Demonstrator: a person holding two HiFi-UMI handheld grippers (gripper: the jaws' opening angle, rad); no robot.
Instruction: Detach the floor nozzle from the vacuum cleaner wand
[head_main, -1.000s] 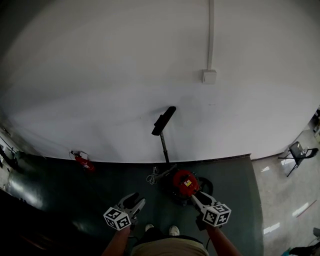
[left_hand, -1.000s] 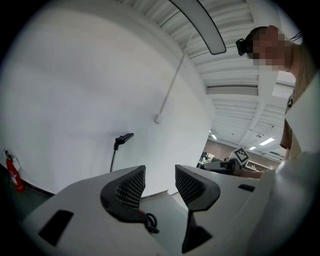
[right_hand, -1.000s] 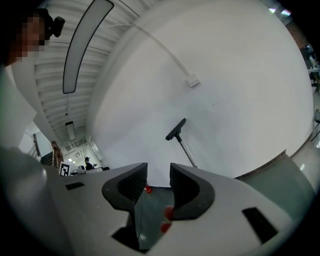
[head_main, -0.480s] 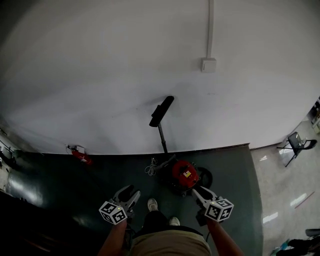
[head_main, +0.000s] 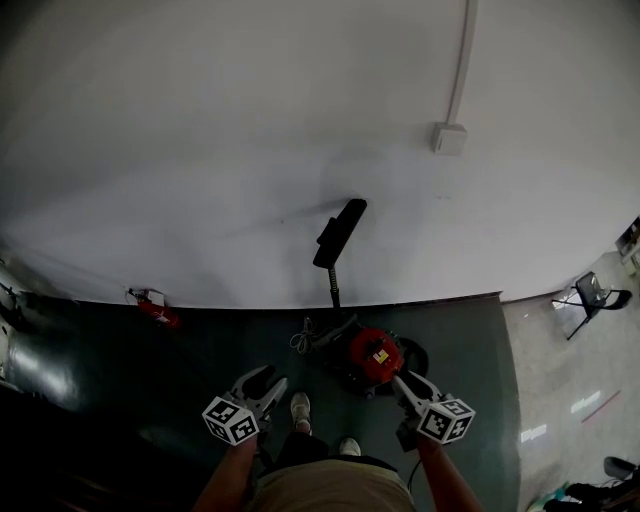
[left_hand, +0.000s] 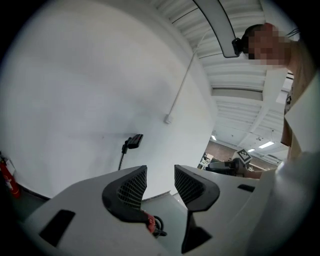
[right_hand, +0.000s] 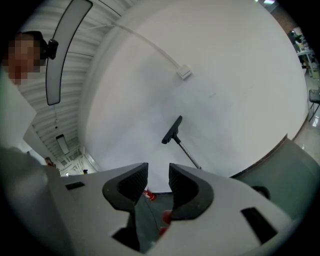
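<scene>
The black floor nozzle (head_main: 340, 232) sits atop the thin wand (head_main: 335, 290), which leans up against the white wall; the nozzle also shows in the left gripper view (left_hand: 134, 141) and the right gripper view (right_hand: 171, 131). The red canister (head_main: 375, 355) stands on the dark floor below it. My left gripper (head_main: 268, 380) (left_hand: 160, 172) is open and empty, left of the canister; its jaws have just closed a little. My right gripper (head_main: 398, 380) (right_hand: 158, 170) is shut on nothing, only a slim slit between its pads, just in front of the canister. Neither touches the vacuum.
A red fire extinguisher (head_main: 152, 308) lies by the wall at the left. A loose cable (head_main: 305, 340) is bunched beside the canister. A wall box (head_main: 450, 138) with a conduit is high on the wall. A chair (head_main: 595, 298) stands far right. The person's shoes (head_main: 298, 407) are between the grippers.
The person has taken a step, one shoe now ahead of the other. The head view has swung, so the vacuum and wall box sit further right. Both grippers moved along with the person.
</scene>
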